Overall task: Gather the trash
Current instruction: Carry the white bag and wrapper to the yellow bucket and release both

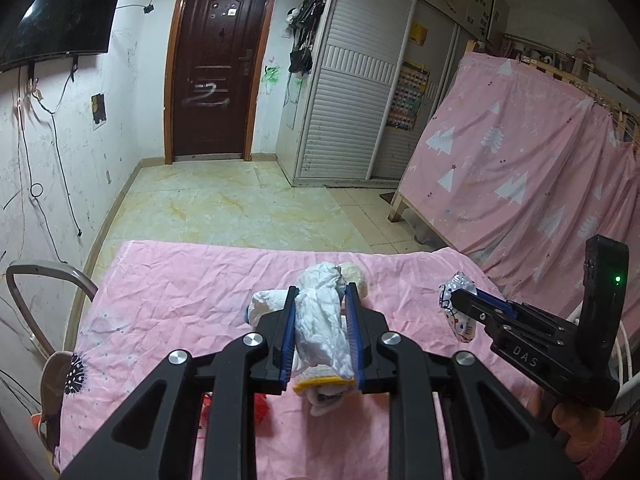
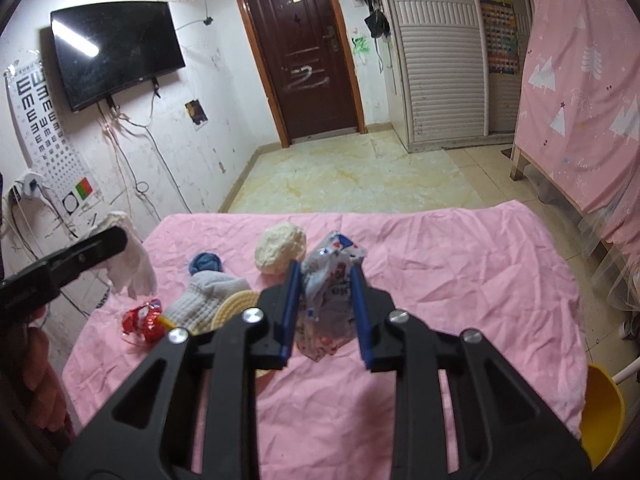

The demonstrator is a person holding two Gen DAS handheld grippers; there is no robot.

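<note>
While both grippers are raised over the pink sheet (image 2: 440, 280), two pieces of trash are seen held and one loose. One crumpled white tissue (image 1: 324, 320) is clamped between the blue pads of the left gripper (image 1: 322, 328), whose jaws are nearly closed on it. One printed plastic wrapper (image 2: 328, 300) is pinched in the right gripper (image 2: 326, 308), its jaws drawn in against it. One red foil wrapper (image 2: 142, 320) is noted lying on the sheet at the left. Also counted on the sheet: one cream ball (image 2: 280, 252), one blue ball (image 2: 206, 263), one white knitted sock (image 2: 208, 300) and one yellow-rimmed item partly hidden behind the fingers. Both tools are angled downward; a hand in a pink sleeve (image 1: 576, 424) is seen on the right handle. Beyond the wrinkled sheet, a tiled floor (image 2: 352, 176), one dark door (image 2: 304, 52), one wall television (image 2: 116, 52), one eye chart (image 2: 44, 128) and one louvred wardrobe (image 2: 436, 64) are recorded.
</note>
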